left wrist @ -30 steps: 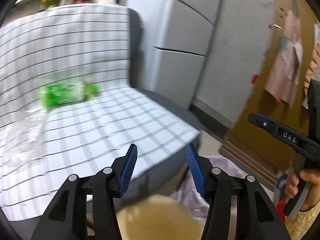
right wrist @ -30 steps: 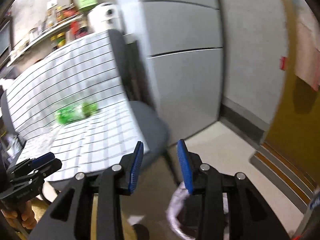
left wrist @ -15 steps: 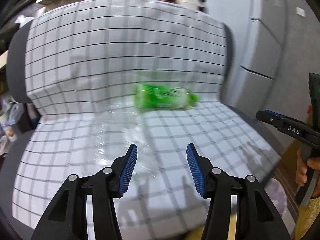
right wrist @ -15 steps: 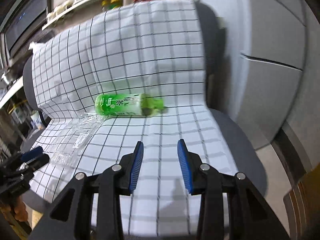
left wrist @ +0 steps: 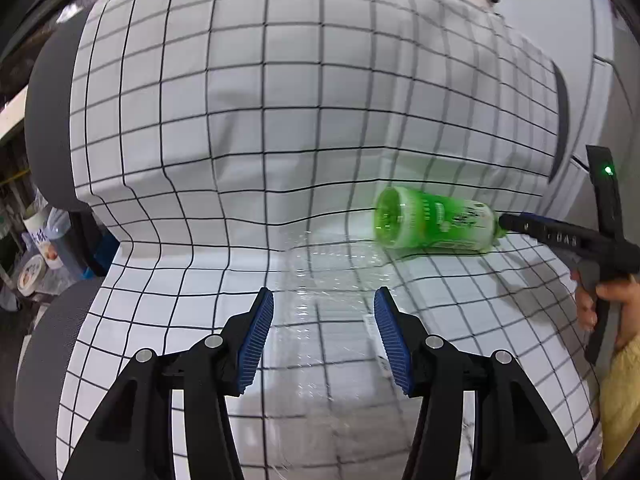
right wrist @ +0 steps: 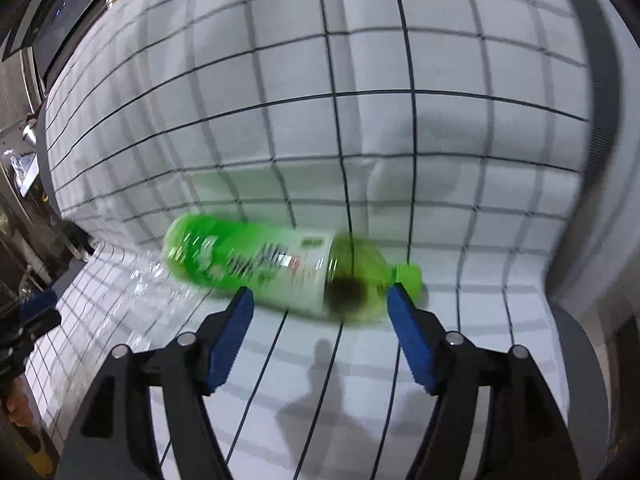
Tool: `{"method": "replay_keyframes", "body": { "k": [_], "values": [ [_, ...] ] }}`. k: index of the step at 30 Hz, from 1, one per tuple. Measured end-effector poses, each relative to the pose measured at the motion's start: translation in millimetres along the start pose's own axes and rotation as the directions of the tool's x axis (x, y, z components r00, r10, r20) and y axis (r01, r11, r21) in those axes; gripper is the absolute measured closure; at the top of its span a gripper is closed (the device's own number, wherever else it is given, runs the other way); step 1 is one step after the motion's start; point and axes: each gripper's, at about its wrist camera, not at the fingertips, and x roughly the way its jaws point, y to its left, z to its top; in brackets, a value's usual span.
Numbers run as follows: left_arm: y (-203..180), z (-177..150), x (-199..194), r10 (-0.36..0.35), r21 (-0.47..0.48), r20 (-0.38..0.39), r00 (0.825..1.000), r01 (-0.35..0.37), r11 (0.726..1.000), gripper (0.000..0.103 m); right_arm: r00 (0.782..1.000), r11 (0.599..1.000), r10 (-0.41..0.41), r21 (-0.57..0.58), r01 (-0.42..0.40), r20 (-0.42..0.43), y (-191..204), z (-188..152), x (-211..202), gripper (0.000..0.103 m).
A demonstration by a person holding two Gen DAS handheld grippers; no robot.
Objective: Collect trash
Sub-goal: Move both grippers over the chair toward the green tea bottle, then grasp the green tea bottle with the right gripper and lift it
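A green plastic bottle (right wrist: 280, 268) lies on its side on the checked cloth of a chair seat, cap to the right; it also shows in the left wrist view (left wrist: 434, 222). A clear plastic wrapper (left wrist: 324, 320) lies flat on the seat, left of the bottle. My right gripper (right wrist: 320, 308) is open and empty, its jaws just in front of the bottle's right half. My left gripper (left wrist: 323, 312) is open and empty, right over the wrapper. The right gripper also shows in the left wrist view (left wrist: 560, 236), its tips by the bottle's cap end.
The chair (left wrist: 280, 100) is grey with a white black-checked cover over seat and backrest. Cluttered items (left wrist: 36, 248) stand to the left of the chair. A grey cabinet (left wrist: 624, 80) is behind on the right.
Both grippers swung from the floor and cabinet toward the chair and moved in close. The right gripper opened wider and now stands at the bottle; the left is over the wrapper.
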Motion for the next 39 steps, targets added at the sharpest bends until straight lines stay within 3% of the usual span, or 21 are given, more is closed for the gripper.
{"method": "replay_keyframes", "body": {
  "k": [5,12,16,19,22,24,27,31,34,36,39],
  "values": [
    [6.1,1.3,15.0,0.011,-0.017,-0.022,1.0,-0.011,1.0,0.049,0.997,0.998,0.069,-0.013,-0.069,-0.024,-11.0,13.9,27.7,0.028],
    [3.9,-1.7,20.6,0.006,-0.016,-0.04,0.999,-0.007,1.0,0.049,0.988,0.991,0.129,-0.024,-0.131,-0.082,-7.3,7.9,33.9,0.024],
    [6.2,-2.1,13.3,-0.001,-0.021,-0.028,1.0,0.0,1.0,0.049,0.973,0.983,0.137,-0.093,-0.157,-0.186,24.0,-14.1,23.7,0.024],
    [10.7,-3.8,4.6,-0.007,-0.034,-0.015,1.0,0.006,0.999,0.049,0.94,0.962,0.234,-0.079,-0.26,-0.248,49.5,-24.0,8.0,0.024],
    [16.1,-8.3,-5.2,-0.006,-0.048,-0.008,1.0,0.005,0.999,0.049,0.928,0.94,0.263,-0.146,-0.308,-0.266,83.1,-29.8,-11.9,0.025],
    [19.6,-11.4,-9.6,-0.009,-0.055,-0.01,1.0,0.008,0.998,0.049,0.948,0.933,0.231,-0.227,-0.28,-0.22,103.2,-26.8,-27.8,0.025],
    [24.2,-15.7,-14.5,-0.002,-0.06,-0.011,1.0,0.002,0.998,0.049,0.991,0.918,0.09,-0.377,-0.121,-0.1,123.0,-17.1,-30.0,0.021],
    [28.5,-18.5,-16.4,-0.005,-0.078,-0.014,1.0,0.003,0.997,0.049,0.997,0.912,0.003,-0.409,-0.035,-0.08,117.3,0.1,6.3,0.019],
    [32.5,-21.4,-14.5,0.006,-0.085,-0.018,1.0,-0.007,0.996,0.049,0.994,0.896,-0.023,-0.443,-0.028,-0.109,113.4,4.4,33.4,0.02],
    [36.1,-22.2,-12.0,0.012,-0.095,-0.025,1.0,-0.015,0.995,0.049,0.991,0.875,-0.059,-0.485,-0.007,-0.122,117.4,3.9,50.7,0.02],
    [42.2,-21.9,-7.3,0.027,-0.104,-0.033,0.999,-0.03,0.994,0.049,0.984,0.806,-0.147,-0.589,0.061,-0.099,126.1,-1.7,73.8,0.019]
  ]
}}
